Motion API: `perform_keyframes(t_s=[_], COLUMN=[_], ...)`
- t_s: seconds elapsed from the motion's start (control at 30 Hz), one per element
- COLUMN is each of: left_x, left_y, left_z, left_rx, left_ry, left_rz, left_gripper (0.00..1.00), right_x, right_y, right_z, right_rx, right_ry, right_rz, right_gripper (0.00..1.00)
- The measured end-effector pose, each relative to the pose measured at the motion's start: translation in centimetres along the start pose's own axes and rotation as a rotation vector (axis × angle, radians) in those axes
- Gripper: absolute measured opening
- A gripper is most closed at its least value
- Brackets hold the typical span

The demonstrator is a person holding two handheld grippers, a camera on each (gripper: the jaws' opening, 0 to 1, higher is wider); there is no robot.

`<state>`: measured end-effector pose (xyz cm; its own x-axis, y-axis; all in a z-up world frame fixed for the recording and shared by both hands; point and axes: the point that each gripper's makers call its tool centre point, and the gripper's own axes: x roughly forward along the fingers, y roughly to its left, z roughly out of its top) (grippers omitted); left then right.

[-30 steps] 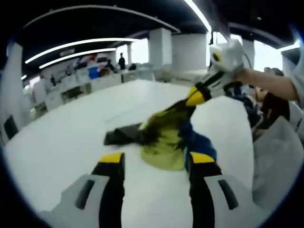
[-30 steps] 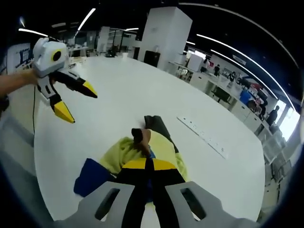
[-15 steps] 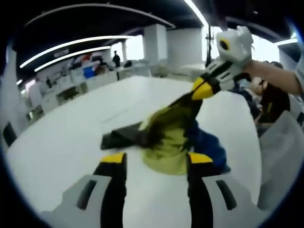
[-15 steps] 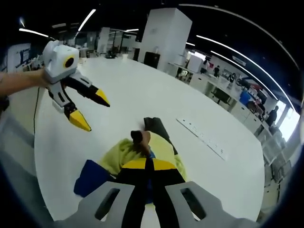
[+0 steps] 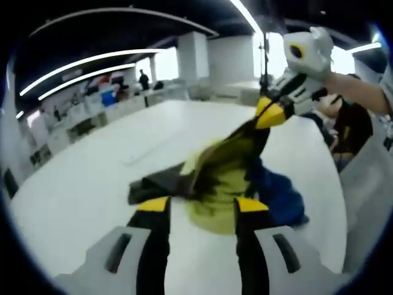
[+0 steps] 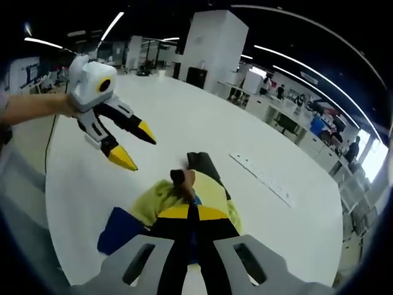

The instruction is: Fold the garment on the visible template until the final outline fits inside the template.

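Note:
A crumpled garment [image 5: 216,184] in yellow-green, dark and blue cloth lies on the white table [image 5: 80,190]. My right gripper [image 5: 270,114] comes in from the upper right, shut on a raised fold of it, and the cloth hangs stretched below the tips. In the right gripper view its jaws [image 6: 190,212] are closed on the garment [image 6: 153,196], with a blue part [image 6: 116,228] at the left. My left gripper [image 5: 202,206] stands open just short of the garment's near edge. From the right gripper view the left gripper [image 6: 138,149] hovers open above the table, left of the cloth.
A pale strip [image 6: 261,175] lies on the table beyond the garment, also visible as a pale strip [image 5: 144,153] in the left gripper view. Desks, pillars and people stand far behind. A person's arm [image 5: 356,92] holds the right gripper near the table's right edge.
My left gripper has come closer to the garment, staying open. The right gripper keeps its hold and has lifted the fold a little higher.

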<state>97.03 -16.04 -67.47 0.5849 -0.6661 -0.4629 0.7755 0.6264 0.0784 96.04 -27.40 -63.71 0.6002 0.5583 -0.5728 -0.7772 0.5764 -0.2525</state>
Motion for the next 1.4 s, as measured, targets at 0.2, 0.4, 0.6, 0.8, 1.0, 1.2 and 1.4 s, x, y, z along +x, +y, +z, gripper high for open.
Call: perform_keyframes(t_s=[0.2, 0.4, 0.6, 0.8, 1.0, 1.2, 1.4], left_x=[1.7, 2.3, 3.3, 4.5, 5.4, 6.0, 6.5], left_y=[0.6, 1.0, 1.4, 1.6, 1.4, 1.9, 1.8], left_z=[-0.4, -0.7, -1.3, -2.0, -2.5, -2.3, -2.8], left_rx=[0.027, 0.03, 0.026, 0.064, 0.054, 0.046, 0.071], left_ry=[0.014, 0.015, 0.024, 0.037, 0.041, 0.032, 0.058], left_rz=[0.004, 0.014, 0.012, 0.022, 0.003, 0.011, -0.008], left_gripper=[0.31, 0.33, 0.33, 0.31, 0.25, 0.16, 0.17], right_x=[-0.1, -0.2, 0.0, -0.3, -0.5, -0.4, -0.3], right_y=[-0.1, 0.0, 0.1, -0.2, -0.4, -0.1, -0.3], right_z=[0.0, 0.3, 0.4, 0.6, 0.4, 0.4, 0.4], right_rx=[0.006, 0.008, 0.008, 0.012, 0.013, 0.015, 0.027], right_ry=[-0.003, -0.01, -0.011, -0.017, -0.016, -0.016, -0.02], right_rz=[-0.002, -0.001, 0.003, -0.003, -0.007, 0.002, -0.001], right_gripper=[0.02, 0.02, 0.02, 0.02, 0.02, 0.02, 0.02])
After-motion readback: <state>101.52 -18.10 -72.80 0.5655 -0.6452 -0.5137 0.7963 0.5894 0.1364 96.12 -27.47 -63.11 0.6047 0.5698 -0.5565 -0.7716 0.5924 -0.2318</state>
